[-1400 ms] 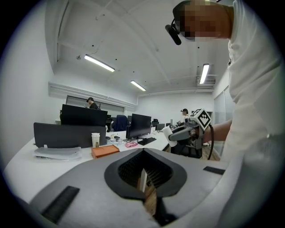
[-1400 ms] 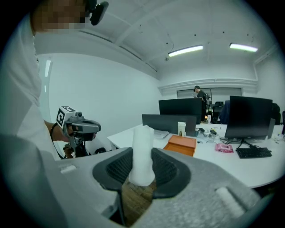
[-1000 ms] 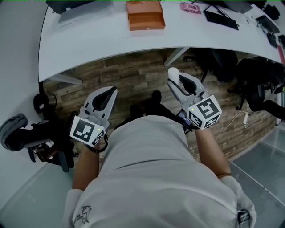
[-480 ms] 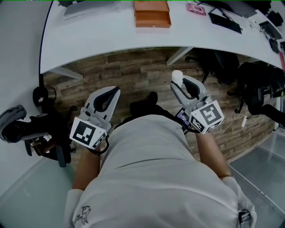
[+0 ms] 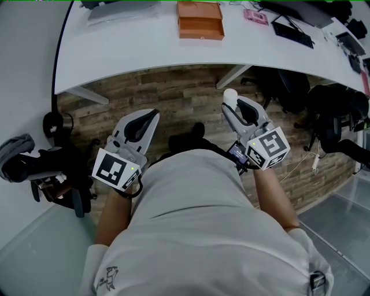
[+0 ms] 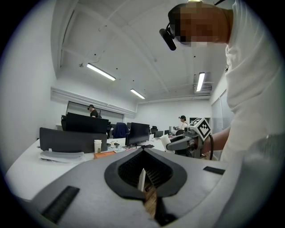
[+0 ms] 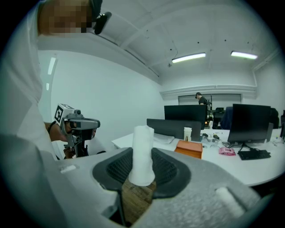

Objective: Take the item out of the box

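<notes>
An orange box [image 5: 200, 22] stands at the far side of the white desk [image 5: 133, 58]; it also shows as the orange box [image 7: 189, 149] in the right gripper view. My right gripper [image 5: 231, 102] hangs over the wooden floor, short of the desk, shut on a white roll [image 5: 230, 94]. The white roll [image 7: 143, 149] stands upright between the pads of that right gripper [image 7: 142, 171]. My left gripper [image 5: 153, 114] is level with it at the left, jaws shut and empty. In its own view the left gripper [image 6: 143, 153] shows only floor through the slit.
On the desk lie a black keyboard [image 5: 292, 29], a pink item [image 5: 256, 15] and a grey laptop [image 5: 121, 8]. Black office chairs [image 5: 338, 115] stand at the right and dark gear [image 5: 43, 170] at the left. Monitors [image 7: 249, 122] and a paper cup [image 7: 188, 133] are behind the box.
Both grippers have barely moved; the left one has edged slightly forward toward the desk. The right one still holds the white roll.
</notes>
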### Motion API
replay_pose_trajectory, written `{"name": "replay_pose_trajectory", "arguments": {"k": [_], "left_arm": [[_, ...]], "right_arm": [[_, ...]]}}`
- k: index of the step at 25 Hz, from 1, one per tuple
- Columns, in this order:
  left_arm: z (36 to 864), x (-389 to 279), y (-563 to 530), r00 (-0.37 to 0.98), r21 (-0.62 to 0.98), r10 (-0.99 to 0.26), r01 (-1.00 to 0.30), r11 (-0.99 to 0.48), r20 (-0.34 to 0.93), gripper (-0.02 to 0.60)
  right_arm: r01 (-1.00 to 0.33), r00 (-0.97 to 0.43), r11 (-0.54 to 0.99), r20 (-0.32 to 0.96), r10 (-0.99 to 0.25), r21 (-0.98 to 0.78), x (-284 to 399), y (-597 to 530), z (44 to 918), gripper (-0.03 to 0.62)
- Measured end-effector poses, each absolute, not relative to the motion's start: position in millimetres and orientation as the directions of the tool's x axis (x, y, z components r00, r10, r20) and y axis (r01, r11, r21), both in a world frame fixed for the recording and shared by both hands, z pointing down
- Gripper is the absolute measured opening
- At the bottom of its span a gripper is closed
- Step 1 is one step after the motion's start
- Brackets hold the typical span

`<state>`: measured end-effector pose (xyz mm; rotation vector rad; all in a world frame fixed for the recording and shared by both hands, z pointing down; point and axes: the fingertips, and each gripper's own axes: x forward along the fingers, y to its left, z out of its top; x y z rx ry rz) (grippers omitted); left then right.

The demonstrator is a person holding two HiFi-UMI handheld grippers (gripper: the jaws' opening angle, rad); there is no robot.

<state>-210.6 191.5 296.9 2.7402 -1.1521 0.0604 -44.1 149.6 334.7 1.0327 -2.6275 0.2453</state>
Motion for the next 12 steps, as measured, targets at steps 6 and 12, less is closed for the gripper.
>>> {"name": "replay_pose_trajectory", "arguments": {"k": [6, 12], "left_arm": [[294.6, -212.2, 189.4, 0.705, 0.139, -0.703, -0.708, -0.692, 0.091, -0.003], [292.2, -211.0, 182.4, 0.712, 0.135, -0.697, -0.701, -0.7, 0.087, -0.003]], "right_arm": [[-0.691, -0.693, 0.721, 0.337, -0.638, -0.054, -46.9, 150.4, 332.0, 0.127], [-0.695, -0.691, 0.717, 0.336, -0.64, -0.062, -47.7, 146.4, 330.7, 0.127]]}}
